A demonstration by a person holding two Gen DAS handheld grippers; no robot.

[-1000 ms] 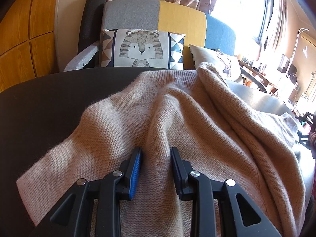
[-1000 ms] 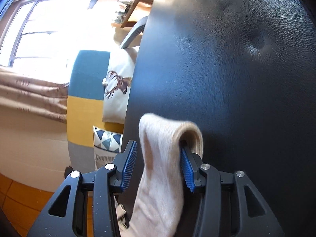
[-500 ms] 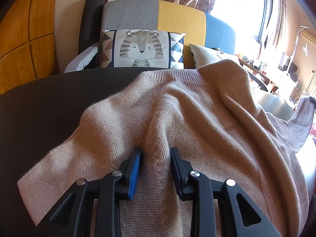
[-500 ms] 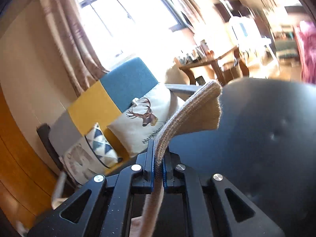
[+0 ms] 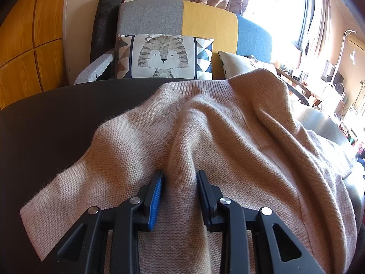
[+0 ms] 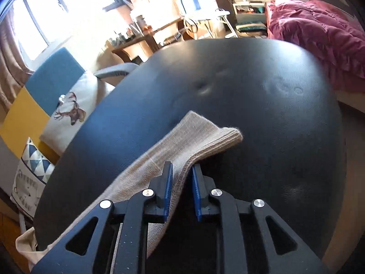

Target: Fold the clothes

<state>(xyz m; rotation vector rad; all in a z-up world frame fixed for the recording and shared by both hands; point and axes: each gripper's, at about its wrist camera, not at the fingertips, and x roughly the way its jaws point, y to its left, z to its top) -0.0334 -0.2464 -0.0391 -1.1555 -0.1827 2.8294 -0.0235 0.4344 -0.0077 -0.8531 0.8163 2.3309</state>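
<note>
On dark table (image 5: 57,123), one sweater (image 5: 228,141), two hand-held grippers, left (image 5: 180,182) pinching fold, right (image 6: 181,173) opening, cuff seemingly loose.

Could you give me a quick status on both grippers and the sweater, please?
Left gripper pinching a sweater ridge. Right gripper jaws opening around the cuff. Nothing in the way.
</note>
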